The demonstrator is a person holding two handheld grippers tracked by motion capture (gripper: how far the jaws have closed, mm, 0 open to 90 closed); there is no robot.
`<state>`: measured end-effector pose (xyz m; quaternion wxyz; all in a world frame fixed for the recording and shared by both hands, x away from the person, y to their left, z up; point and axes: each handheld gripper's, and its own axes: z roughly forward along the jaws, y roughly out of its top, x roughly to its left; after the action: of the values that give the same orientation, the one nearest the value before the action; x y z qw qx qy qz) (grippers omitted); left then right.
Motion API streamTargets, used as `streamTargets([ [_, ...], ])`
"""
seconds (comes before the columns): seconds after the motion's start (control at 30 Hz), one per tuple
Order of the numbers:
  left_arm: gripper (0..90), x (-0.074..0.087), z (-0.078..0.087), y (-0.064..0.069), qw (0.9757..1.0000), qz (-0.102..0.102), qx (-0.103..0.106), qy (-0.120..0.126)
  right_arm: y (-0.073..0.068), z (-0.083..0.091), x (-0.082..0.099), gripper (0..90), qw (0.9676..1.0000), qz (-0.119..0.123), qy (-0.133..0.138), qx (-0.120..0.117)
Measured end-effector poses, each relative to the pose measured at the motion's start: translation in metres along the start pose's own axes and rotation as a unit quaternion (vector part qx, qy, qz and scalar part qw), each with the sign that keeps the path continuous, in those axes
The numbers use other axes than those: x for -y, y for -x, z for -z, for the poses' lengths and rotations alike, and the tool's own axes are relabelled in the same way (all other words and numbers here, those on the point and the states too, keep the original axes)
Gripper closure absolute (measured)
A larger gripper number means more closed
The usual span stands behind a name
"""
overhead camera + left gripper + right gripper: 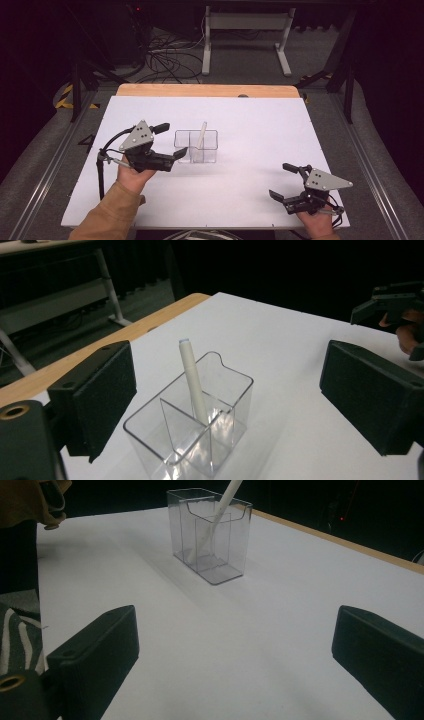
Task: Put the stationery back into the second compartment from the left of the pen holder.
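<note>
I see the clear divided holder [196,146] mid-table, a white pen [201,135] leaning inside it. My left gripper [174,141], at its nine o'clock, gapes wide, holding nothing. My right gripper [281,180], toward five o'clock, is equally spread and empty.

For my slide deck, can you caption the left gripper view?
Open left gripper facing a clear divided holder with a white pen leaning inside.

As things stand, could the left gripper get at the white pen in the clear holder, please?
Probably yes. The left gripper is open right beside the clear holder, and the white pen sticks up above the rim with nothing in the way.
</note>
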<state>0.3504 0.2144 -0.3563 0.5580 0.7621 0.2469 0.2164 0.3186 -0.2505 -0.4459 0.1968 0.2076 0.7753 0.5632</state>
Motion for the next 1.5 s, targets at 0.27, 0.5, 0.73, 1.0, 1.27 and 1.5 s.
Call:
streamTargets([
  [0.27, 4.9, 0.017, 0.028, -0.009, 0.9997, 0.023, 0.003, -0.011, 0.000, -0.001, 0.000, 5.4, 1.0000, 0.000, -0.002, -0.001],
  [0.5, 2.4, 0.038, 0.048, -0.011, 0.9995, 0.024, -0.011, -0.020, 0.000, -0.002, 0.000, 5.4, 1.0000, -0.002, -0.002, -0.002],
  [0.73, 1.7, 0.066, 0.061, -0.015, 0.9989, 0.026, -0.021, -0.032, -0.001, -0.002, 0.000, 5.4, 1.0000, -0.002, -0.002, -0.003],
  [1.0, 1.8, 0.101, 0.076, -0.022, 0.9982, 0.038, -0.033, -0.032, 0.000, -0.002, 0.001, 5.3, 1.0000, -0.002, -0.005, -0.003],
  [1.27, 1.8, 0.131, 0.092, -0.024, 0.9976, 0.048, -0.046, -0.018, 0.000, -0.002, 0.001, 5.3, 1.0000, -0.004, -0.008, -0.004],
  [1.5, 1.8, 0.143, 0.092, -0.024, 0.9958, 0.064, -0.052, -0.039, 0.000, -0.003, 0.003, 5.3, 0.9999, -0.004, -0.012, -0.004],
])
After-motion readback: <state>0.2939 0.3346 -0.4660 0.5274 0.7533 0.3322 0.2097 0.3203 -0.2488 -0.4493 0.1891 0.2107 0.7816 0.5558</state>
